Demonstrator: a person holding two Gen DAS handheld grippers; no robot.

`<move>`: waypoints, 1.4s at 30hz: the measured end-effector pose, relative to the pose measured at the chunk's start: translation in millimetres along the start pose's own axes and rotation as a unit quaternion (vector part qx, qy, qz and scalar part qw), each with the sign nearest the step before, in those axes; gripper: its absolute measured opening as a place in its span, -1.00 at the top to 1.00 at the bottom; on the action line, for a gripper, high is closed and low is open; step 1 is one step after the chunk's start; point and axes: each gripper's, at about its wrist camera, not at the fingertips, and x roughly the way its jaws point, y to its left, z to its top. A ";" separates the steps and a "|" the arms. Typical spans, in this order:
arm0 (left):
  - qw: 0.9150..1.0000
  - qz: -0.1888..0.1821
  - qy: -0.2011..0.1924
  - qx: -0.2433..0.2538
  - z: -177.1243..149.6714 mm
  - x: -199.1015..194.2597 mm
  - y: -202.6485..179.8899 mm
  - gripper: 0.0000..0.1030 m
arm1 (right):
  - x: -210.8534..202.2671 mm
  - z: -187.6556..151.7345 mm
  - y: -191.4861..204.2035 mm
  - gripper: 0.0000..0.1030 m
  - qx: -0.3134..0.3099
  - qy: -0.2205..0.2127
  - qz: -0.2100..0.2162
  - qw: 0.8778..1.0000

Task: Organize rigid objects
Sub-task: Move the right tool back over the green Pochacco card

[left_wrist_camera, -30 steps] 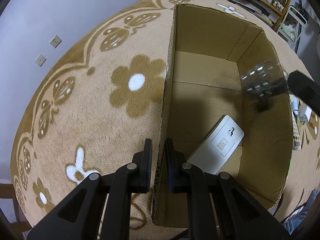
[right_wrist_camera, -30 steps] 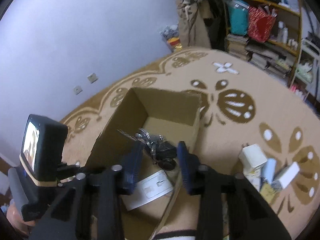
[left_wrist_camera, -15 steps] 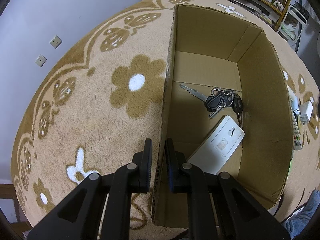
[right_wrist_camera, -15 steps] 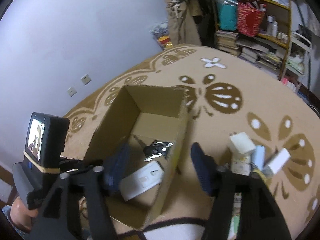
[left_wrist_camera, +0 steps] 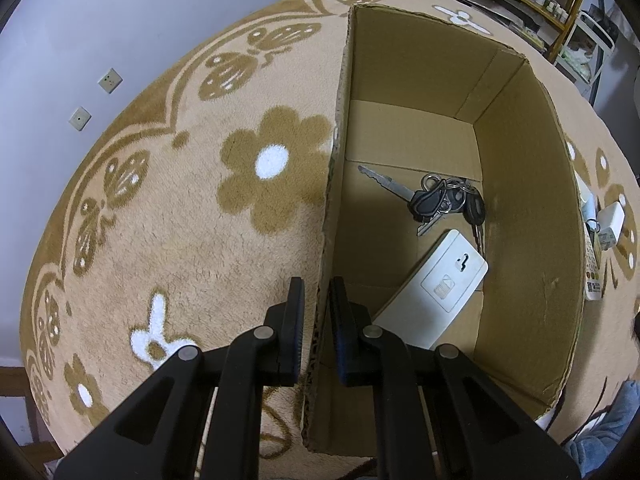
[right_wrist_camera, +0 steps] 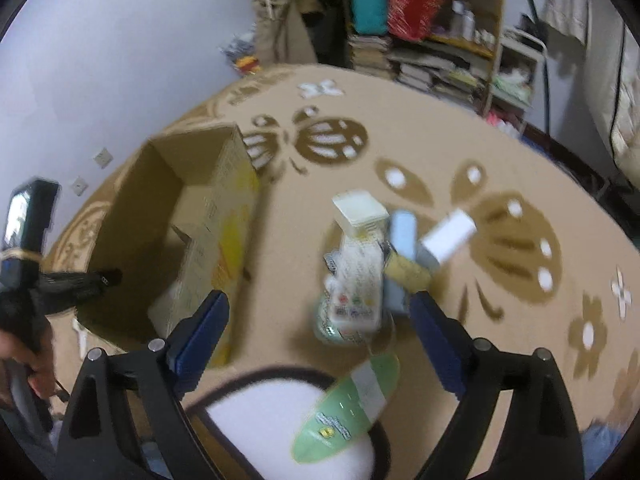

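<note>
Carpet (left_wrist_camera: 168, 216) tan with flower print, pale wall (left_wrist_camera: 80, 20), cluttered shelves (right_wrist_camera: 460, 32) behind; left tool (left_wrist_camera: 316, 312) clamped on cardboard box (left_wrist_camera: 532, 208) wall, right tool (right_wrist_camera: 320, 312) just opened wide, empty

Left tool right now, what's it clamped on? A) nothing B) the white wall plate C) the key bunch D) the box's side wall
D: the left tool is shut on the cardboard box wall; the keys and white plate lie loose inside.

Both grippers are built from matte black plastic arms dotted with silver screws. Blue pads are fitted on the right gripper (right_wrist_camera: 318, 326) fingers; the left gripper (left_wrist_camera: 316, 312) pads look darker.
</note>
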 end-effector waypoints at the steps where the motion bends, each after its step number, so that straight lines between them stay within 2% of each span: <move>1: 1.000 0.000 0.000 -0.001 0.0 0.2 0.3 0.78 | 2.9 -6.6 -2.3 -0.87 0.002 0.004 -0.003 1.000; 8: 1.000 0.002 -0.001 0.004 0.4 -0.9 -0.2 0.78 | 29.2 -42.8 -19.6 -0.87 0.039 0.040 -0.009 0.998; 21: 1.000 0.003 -0.001 0.003 0.0 -1.8 -2.5 0.76 | 83.7 -69.0 -27.3 -0.87 0.042 0.116 -0.045 0.991; 36: 1.000 0.005 -0.001 0.005 0.2 -1.2 -1.9 0.76 | 97.0 -76.9 -8.7 -0.87 0.031 0.134 -0.092 0.986; 38: 1.000 0.005 -0.001 0.005 0.4 -1.2 -1.9 0.76 | 97.6 -80.6 -4.3 -0.76 0.027 0.144 -0.100 0.984; 42: 1.000 0.006 -0.002 0.006 0.2 -1.1 -1.4 0.76 | 93.6 -82.3 2.9 -0.30 0.026 0.149 -0.097 0.984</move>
